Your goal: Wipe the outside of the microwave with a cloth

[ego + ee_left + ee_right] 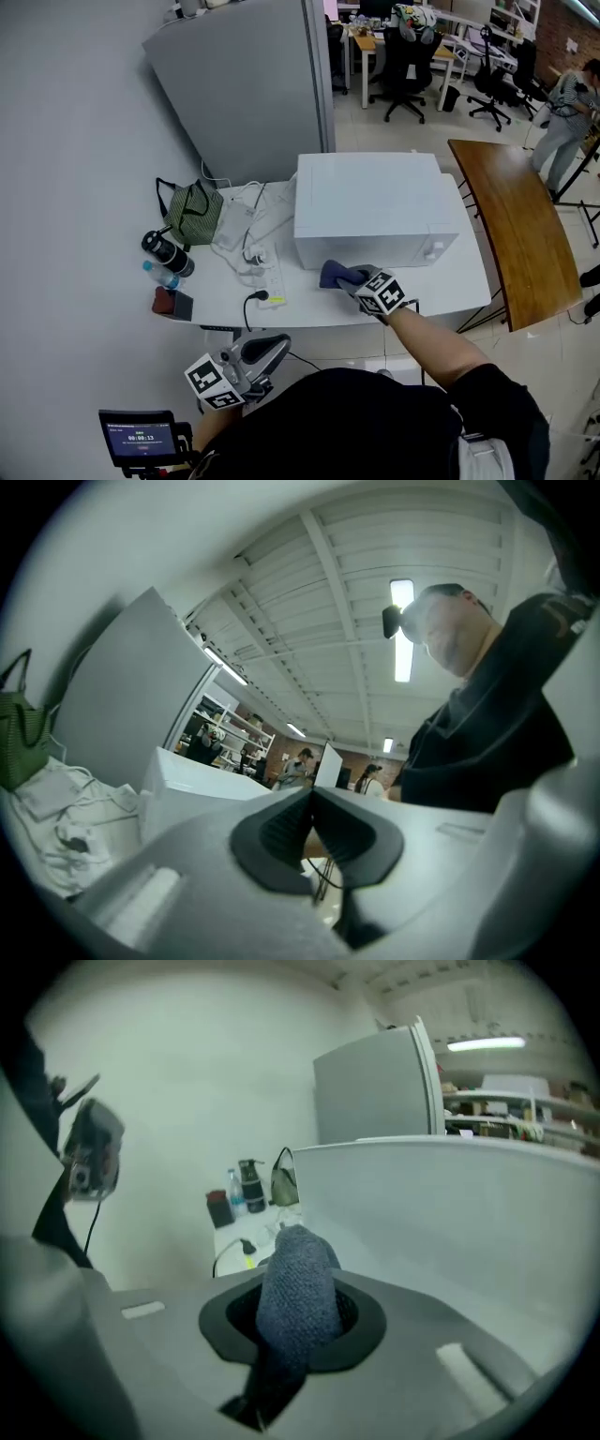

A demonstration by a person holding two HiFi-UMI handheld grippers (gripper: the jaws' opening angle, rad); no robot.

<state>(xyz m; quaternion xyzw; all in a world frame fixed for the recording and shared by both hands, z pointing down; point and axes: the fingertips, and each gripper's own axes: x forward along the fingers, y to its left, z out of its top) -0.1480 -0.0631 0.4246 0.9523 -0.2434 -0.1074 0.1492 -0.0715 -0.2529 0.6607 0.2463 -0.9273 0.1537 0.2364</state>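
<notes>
A white microwave (375,208) stands on the white table (441,291); in the right gripper view its front wall (450,1213) fills the right side. My right gripper (354,280) is shut on a dark blue cloth (334,274), a bunched wad (298,1297) held at the lower left of the microwave's front. My left gripper (267,354) hangs low in front of the table, away from the microwave; its dark pads (312,832) meet, with nothing between them.
Left of the microwave lie a white power strip (272,277) with cables, a green bag (192,214), bottles (167,253) and a small red box (165,300). A wooden table (514,225) stands to the right. A grey cabinet (248,84) rises behind.
</notes>
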